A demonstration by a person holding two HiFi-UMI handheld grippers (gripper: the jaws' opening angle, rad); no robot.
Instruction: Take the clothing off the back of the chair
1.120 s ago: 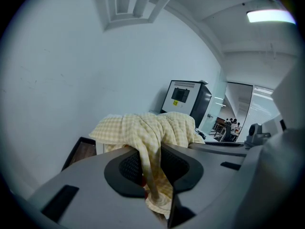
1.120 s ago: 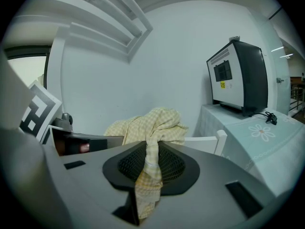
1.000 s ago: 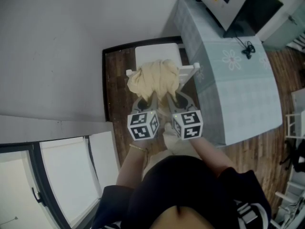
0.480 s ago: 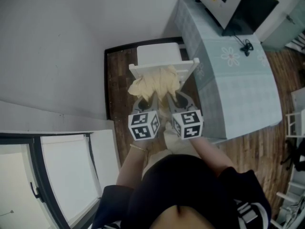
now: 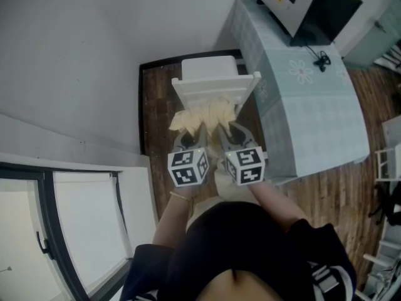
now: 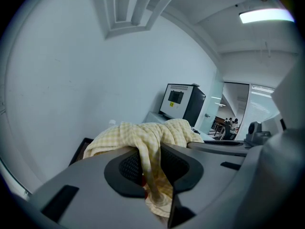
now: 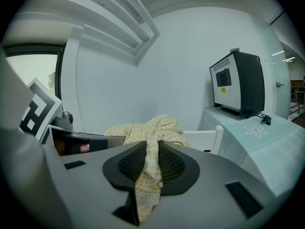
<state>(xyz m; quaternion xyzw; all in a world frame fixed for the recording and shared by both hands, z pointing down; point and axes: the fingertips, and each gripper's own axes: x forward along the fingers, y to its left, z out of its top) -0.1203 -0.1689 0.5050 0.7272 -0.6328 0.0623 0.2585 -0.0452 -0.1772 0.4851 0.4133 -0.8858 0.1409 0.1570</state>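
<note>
A pale yellow checked garment [image 5: 202,115] hangs bunched between both grippers, just on my side of the white chair's back rail [image 5: 216,85]. My left gripper [image 5: 193,130] is shut on a fold of the garment [image 6: 150,168]. My right gripper [image 5: 223,129] is shut on another fold of it [image 7: 147,168]. The cloth [image 7: 143,128] no longer lies over the rail. The white chair seat [image 5: 208,67] shows beyond the rail. In the right gripper view the chair's back [image 7: 205,138] stands behind the cloth.
A table with a pale blue checked cloth [image 5: 313,99] stands right of the chair and carries a boxy white and black machine [image 5: 307,5] with a cable. A grey wall [image 5: 75,61] runs along the left. White panels [image 5: 94,231] lie at lower left.
Both grippers have drawn back toward me with the garment. The cloth has come off the chair's back rail, which now shows bare and white.
</note>
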